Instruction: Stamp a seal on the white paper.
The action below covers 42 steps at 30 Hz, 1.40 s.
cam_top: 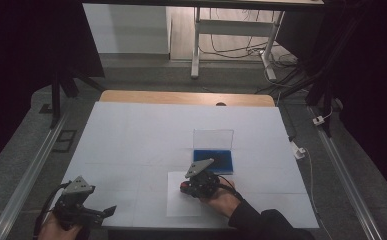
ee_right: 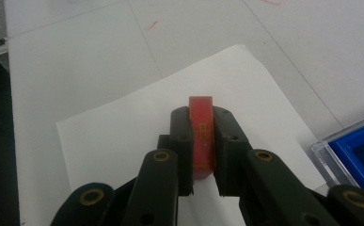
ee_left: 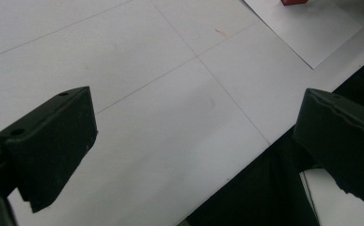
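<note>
Gripped between the jaws of the right gripper [ee_right: 203, 141] is a red stamp [ee_right: 201, 134], which is being clamped upright by its flat sides, with its upper end rising just past the jaw tips. In the right gripper view the stamp is being held over a white sheet [ee_right: 123, 136], though whether its lower end is touching the paper cannot be told, since that end is being hidden by the jaws. The sheet is lying flat on the white tabletop [cam_top: 131, 140], near the front edge. Just beyond the sheet, a blue ink pad [cam_top: 213, 160] is sitting in its open case, with the clear lid [cam_top: 213, 138] being propped upright behind it; a corner of that case is being caught at the lower right of the right gripper view.

At the near left corner of the tabletop the left gripper [cam_top: 108, 211] is being held by the person's left hand, well apart from the sheet. Its jaws are being kept wide apart, with nothing between them, over the tabletop edge. In the left gripper view the sheet and a bit of the stamp are being seen far off.
</note>
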{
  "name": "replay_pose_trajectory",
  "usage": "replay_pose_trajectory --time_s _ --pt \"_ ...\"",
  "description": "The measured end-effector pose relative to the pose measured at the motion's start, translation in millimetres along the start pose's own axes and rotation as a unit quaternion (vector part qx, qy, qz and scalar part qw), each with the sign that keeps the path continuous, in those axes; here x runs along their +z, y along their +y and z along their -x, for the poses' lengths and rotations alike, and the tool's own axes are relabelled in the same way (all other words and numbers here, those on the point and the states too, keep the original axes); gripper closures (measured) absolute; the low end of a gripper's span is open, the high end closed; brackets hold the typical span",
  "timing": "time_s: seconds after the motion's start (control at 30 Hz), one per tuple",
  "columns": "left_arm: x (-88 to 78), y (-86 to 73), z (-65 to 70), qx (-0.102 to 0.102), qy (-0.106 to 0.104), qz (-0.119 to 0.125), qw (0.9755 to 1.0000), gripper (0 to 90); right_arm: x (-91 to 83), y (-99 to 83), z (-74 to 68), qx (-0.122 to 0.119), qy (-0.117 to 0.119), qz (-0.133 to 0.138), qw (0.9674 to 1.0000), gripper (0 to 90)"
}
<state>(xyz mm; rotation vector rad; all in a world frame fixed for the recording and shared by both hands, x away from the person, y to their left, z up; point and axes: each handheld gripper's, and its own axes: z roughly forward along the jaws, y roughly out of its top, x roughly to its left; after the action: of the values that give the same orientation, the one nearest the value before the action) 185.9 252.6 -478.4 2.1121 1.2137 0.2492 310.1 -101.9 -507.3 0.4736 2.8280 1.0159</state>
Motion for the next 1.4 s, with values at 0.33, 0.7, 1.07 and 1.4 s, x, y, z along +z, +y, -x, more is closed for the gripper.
replay_pose_trajectory --time_s 0.33,0.7,1.07,1.4 --pt "0.1 0.0 -0.1 0.0 0.0 -0.001 1.0 0.0 -0.4 2.5 1.1 0.002 0.001 -0.006 1.0 79.6" --pt "0.2 0.0 -0.1 0.0 0.0 0.0 1.0 0.0 -4.0 2.9 3.9 0.014 0.002 0.002 0.9999 79.5" --pt "0.2 0.0 -0.1 0.0 0.0 -0.001 1.0 0.1 -16.1 5.1 7.9 0.026 0.004 0.023 0.9994 79.5" --pt "0.3 0.0 -0.1 0.001 -0.001 -0.001 1.0 0.2 -27.6 7.0 10.6 0.024 0.005 0.038 0.999 79.5"
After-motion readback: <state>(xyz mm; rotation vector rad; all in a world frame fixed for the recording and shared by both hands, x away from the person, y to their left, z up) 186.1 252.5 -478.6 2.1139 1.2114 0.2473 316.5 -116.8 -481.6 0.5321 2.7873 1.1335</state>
